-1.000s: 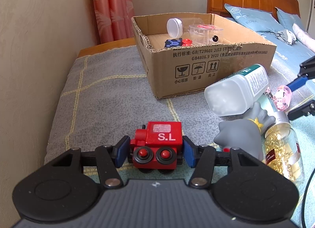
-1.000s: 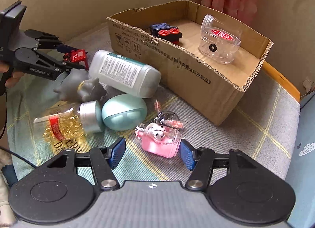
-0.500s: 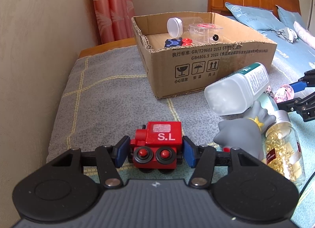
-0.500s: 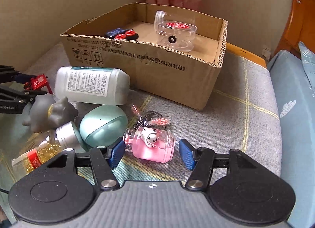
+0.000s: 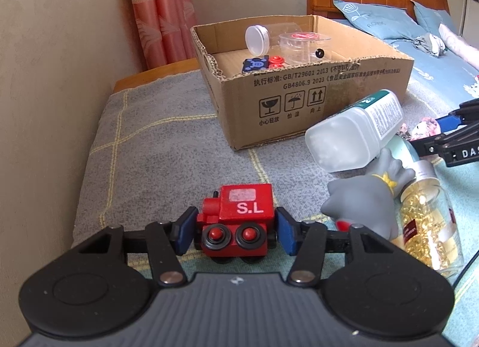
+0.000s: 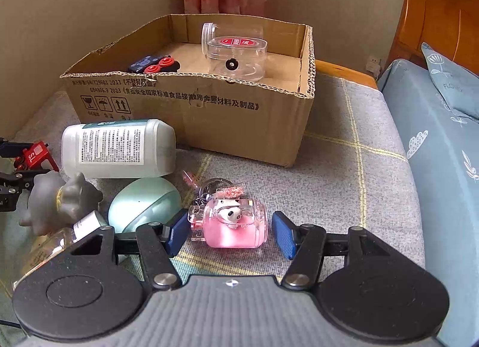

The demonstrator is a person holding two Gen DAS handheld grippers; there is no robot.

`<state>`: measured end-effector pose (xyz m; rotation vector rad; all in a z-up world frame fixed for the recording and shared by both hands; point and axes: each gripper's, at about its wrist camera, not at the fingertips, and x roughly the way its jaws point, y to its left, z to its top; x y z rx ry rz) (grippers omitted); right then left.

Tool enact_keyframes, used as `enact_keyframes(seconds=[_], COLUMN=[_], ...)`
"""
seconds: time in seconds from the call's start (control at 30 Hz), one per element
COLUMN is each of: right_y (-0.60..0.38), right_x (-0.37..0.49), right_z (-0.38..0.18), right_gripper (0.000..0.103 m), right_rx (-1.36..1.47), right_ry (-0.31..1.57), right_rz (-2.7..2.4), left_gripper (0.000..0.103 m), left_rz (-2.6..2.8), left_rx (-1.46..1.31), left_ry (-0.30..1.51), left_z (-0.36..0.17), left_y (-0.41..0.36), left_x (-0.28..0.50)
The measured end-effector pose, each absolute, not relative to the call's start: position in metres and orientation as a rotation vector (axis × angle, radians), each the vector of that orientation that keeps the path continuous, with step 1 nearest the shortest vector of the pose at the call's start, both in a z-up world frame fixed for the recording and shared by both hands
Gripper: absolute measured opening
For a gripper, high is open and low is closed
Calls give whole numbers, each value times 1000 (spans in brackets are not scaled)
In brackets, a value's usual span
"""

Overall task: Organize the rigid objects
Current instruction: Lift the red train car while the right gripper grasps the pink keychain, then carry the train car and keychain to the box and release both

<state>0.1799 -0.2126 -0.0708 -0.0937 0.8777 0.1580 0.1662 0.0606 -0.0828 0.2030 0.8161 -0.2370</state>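
The left gripper (image 5: 235, 229) is clamped on the red toy train (image 5: 236, 221). The right gripper (image 6: 229, 234) straddles the pink keychain (image 6: 232, 224), its jaws just closing, a gap beside one pad. Only the right view shows the mint case (image 6: 143, 201).

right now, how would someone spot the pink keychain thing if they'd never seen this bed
Start at the open cardboard box on the grey checked blanket. On the blanket in front of its long printed side lies a cluster of loose items; the pink keychain is the one on the cluster's right edge, beside a mint-green egg-shaped case. It alone is clear pink, with a small white animal figure and a metal ring.
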Motion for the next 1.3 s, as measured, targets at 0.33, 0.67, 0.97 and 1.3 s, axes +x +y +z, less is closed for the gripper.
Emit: enact_keyframes(seconds=[0.33,0.67,0.97,1.3], right_y=[-219,-223,-230,-227], right_x=[173,157,155,178], right_z=[-46,-6,27,75], right_gripper=[55,55,55,55], right_rx=[-155,-270,-255,-252], right_ry=[891,845,795,698], right_rz=[210,272,315,342], left_gripper=[53,53,53,53], left_rz=[-271,-296,-311,-315], left_rx=[204,267,301,280], left_ry=[861,828,772,714], left_z=[-64,-26,7,38], left_y=[61,52,41,38], left_x=[160,142,140,174])
